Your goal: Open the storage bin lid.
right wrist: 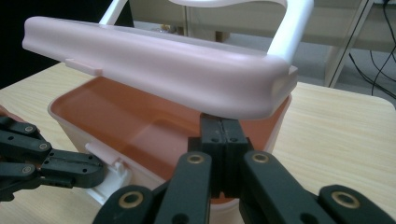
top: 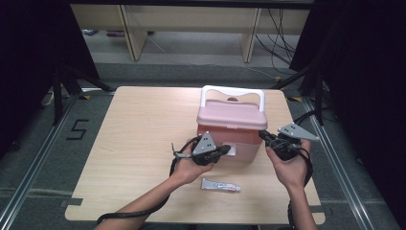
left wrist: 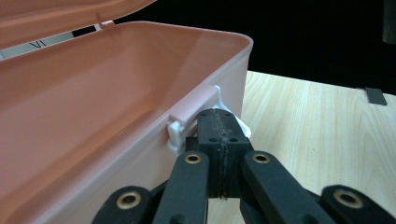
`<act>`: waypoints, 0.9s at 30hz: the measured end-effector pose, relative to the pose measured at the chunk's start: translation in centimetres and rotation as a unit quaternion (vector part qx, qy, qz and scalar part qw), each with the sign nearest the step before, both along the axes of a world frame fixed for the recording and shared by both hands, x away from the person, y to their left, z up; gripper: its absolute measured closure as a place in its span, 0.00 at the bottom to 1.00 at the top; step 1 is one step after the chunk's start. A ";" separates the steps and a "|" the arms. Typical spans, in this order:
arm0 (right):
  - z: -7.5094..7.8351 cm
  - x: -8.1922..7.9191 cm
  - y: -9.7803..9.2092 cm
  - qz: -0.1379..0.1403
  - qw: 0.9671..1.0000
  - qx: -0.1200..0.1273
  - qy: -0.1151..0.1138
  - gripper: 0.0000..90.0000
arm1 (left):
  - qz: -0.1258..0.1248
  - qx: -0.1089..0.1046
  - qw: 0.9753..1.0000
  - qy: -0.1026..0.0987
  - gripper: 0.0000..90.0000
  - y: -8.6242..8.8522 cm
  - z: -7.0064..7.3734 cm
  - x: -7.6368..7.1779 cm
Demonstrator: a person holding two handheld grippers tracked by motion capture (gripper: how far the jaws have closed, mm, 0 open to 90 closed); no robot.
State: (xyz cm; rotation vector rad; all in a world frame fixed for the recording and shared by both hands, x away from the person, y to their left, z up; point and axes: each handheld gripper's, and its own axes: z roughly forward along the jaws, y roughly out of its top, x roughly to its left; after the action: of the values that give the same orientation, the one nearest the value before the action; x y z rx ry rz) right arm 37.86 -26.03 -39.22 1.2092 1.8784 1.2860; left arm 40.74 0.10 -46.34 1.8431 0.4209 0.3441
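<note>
High view: pink box sits mid-table, lid part-raised, white handle up. Inside is orange-pink, with contents hidden under the lid. Left gripper, jaws closed, is on the white front latch; what is between the pads is hard to tell. Right gripper, jaws pressed together, sits under the lid's right corner. Tube lies near the front edge, apart from both.

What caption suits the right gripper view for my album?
Right gripper, jaws together, props up the pink box's lid while the left gripper meets its white latch.
</note>
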 end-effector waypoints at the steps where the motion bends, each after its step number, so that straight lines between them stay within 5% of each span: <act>1: 0.1 0.0 0.0 0.003 1.000 0.004 0.002 1.00 | 0.000 0.000 1.000 0.000 1.00 0.0 0.0 0.0; 27: 1.5 0.8 0.1 -0.006 0.999 0.005 -0.035 1.00 | -0.003 0.000 1.000 0.001 1.00 0.0 0.0 0.1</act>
State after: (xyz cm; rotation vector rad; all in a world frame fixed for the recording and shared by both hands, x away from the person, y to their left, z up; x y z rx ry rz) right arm 38.61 -25.89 -37.74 1.1642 1.8156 1.3166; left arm 40.83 0.15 -46.34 1.8448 0.4162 0.3393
